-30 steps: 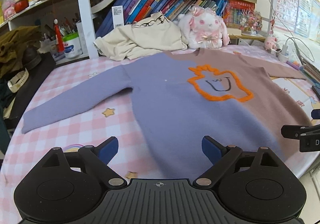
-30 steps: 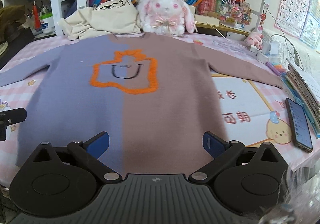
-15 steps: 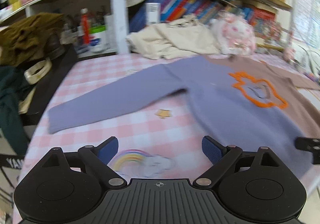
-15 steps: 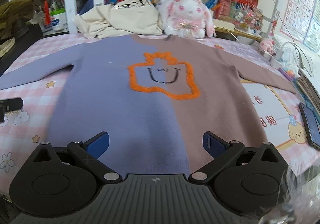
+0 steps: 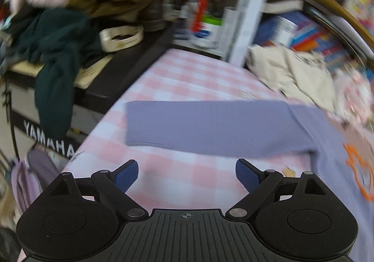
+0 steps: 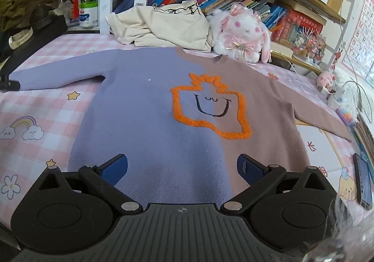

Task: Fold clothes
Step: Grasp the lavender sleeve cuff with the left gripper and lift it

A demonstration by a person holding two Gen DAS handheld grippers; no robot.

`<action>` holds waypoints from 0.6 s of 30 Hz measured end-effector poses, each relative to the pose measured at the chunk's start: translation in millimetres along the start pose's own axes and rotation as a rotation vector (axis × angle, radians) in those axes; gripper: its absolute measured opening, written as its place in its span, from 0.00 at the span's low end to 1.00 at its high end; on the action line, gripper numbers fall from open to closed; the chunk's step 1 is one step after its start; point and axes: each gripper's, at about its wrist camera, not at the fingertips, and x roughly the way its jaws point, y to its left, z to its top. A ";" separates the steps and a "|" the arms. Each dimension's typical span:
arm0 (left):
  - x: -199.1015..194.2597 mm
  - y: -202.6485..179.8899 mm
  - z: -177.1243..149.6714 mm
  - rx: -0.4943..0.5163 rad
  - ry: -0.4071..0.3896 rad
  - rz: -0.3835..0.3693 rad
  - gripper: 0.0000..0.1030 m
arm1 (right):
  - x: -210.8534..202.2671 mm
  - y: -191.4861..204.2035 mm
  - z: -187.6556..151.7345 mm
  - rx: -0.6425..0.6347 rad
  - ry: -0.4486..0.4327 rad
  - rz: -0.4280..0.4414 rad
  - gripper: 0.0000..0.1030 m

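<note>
A two-tone sweater (image 6: pixel 168 122) lies flat and face up on the pink checked cloth of the counter (image 6: pixel 35 107). Its long axis runs from the hem, nearest the right wrist camera, to the neckline at the far side, just in front of a white plush rabbit (image 6: pixel 243 33) and a crumpled cream garment (image 6: pixel 163 26). One half is lavender and the other brown, with an orange fuzzy outline (image 6: pixel 210 107) around a stitched smiling face across the chest. Both sleeves stretch outward, the lavender sleeve (image 5: pixel 205 126) toward a black keyboard and the brown sleeve (image 6: pixel 322 117) toward a phone (image 6: pixel 363 182) at the counter's edge.

The right tool (image 6: pixel 182 168) hangs over the hem with its blue-padded fingers spread wide and nothing between them. The left tool (image 5: pixel 187 175) is also spread wide and empty, sitting over bare checked cloth just short of the lavender sleeve, whose ribbed cuff (image 5: pixel 131 122) points toward the counter's edge.

White letters reading "YAMAHA" (image 5: pixel 49 143) show on the side of the black keyboard, under a heap of dark green and olive clothes (image 5: pixel 70 19). An alphabet chart (image 6: pixel 361 35) hangs on the wall beyond the bookshelf; the left view is blurred.
</note>
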 end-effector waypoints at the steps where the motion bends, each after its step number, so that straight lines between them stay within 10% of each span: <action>1: 3.4 5.0 2.2 -0.025 -0.004 0.008 0.89 | 0.2 -0.4 0.3 -0.002 0.001 -0.002 0.98; 9: 20.7 39.4 14.7 -0.272 -0.067 0.040 0.79 | 1.0 -11.7 -4.0 0.019 0.029 -0.048 0.98; 18: 34.4 24.6 13.7 -0.391 -0.038 -0.151 0.72 | 2.4 -20.1 -8.1 0.050 0.054 -0.069 0.98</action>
